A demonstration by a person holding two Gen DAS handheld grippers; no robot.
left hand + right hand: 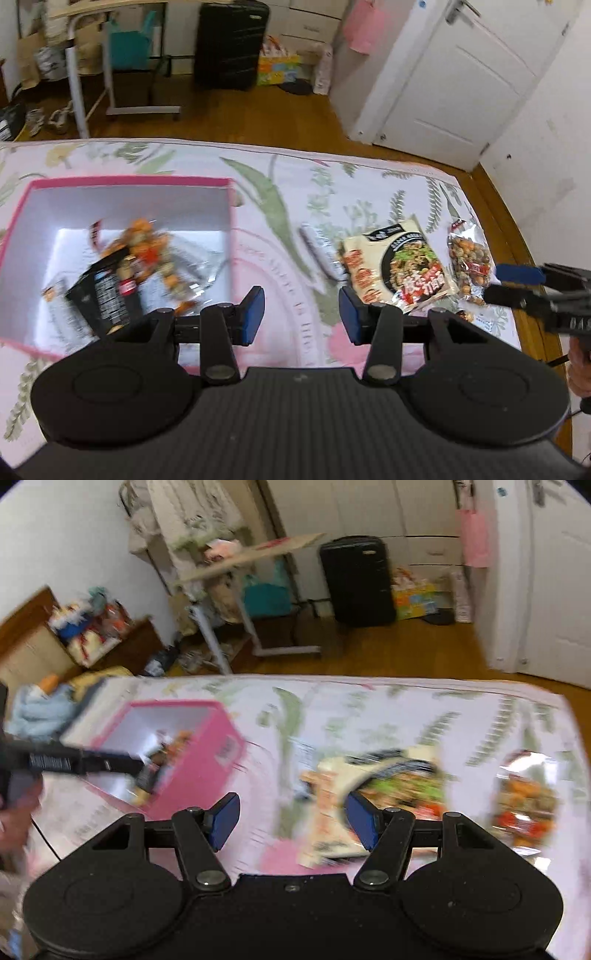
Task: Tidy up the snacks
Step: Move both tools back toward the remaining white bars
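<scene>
A pink box (122,181) with a white inside stands on the flowered bed sheet and holds a black packet (99,295) and a clear bag of mixed nuts (155,251). To its right lie a noodle packet (399,266), a silvery wrapper (319,251) and a second nut bag (469,266). My left gripper (302,314) hovers open over the sheet between box and noodle packet, nothing between its blue pads. My right gripper (291,821) is open and empty above the blurred noodle packet (369,797); the pink box (192,768) lies to its left and the nut bag (524,801) to its right.
The bed's far edge (258,142) drops to a wooden floor (258,110). Beyond stand a black suitcase (231,40), a rolling side table (122,74), a white door (461,74) and bags. A hand (14,812) holds the left gripper at the right wrist view's left edge.
</scene>
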